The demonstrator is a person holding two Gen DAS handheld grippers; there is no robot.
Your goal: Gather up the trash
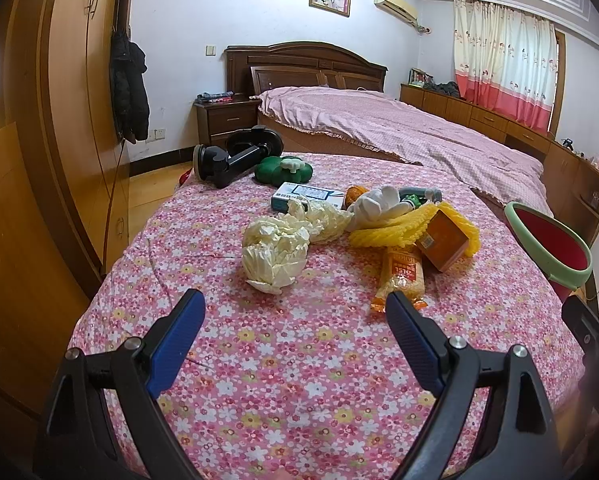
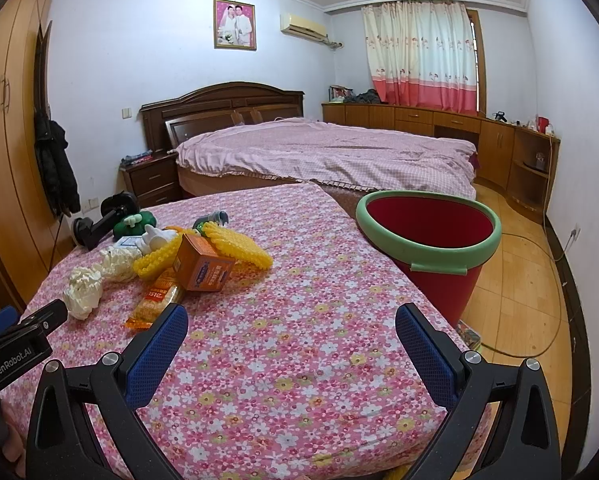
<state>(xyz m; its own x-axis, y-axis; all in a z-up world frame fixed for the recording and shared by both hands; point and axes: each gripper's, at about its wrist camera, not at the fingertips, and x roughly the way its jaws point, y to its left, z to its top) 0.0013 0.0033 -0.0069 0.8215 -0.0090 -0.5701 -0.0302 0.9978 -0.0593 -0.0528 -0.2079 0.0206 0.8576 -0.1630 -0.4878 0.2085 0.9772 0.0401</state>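
Observation:
Trash lies in a pile on the floral-covered table (image 1: 299, 360): a crumpled cream wrapper (image 1: 273, 248), yellow foam netting (image 1: 383, 230), an orange box (image 1: 443, 242), an orange snack packet (image 1: 401, 278) and a white-and-blue box (image 1: 307, 196). My left gripper (image 1: 295, 306) stands open just short of the crumpled wrapper, holding nothing. In the right wrist view the same orange box (image 2: 203, 266), netting (image 2: 235, 248) and snack packet (image 2: 159, 298) sit to the left. My right gripper (image 2: 291, 320) is open over bare cloth. A red bin with a green rim (image 2: 427, 248) stands beside the table's right edge.
A green flower-shaped object (image 1: 285, 168) and a black device (image 1: 235, 152) lie at the table's far end. Behind is a bed with a pink cover (image 1: 399, 132). A wooden wardrobe (image 1: 51, 120) lines the left; low cabinets (image 2: 459, 128) run along the right wall.

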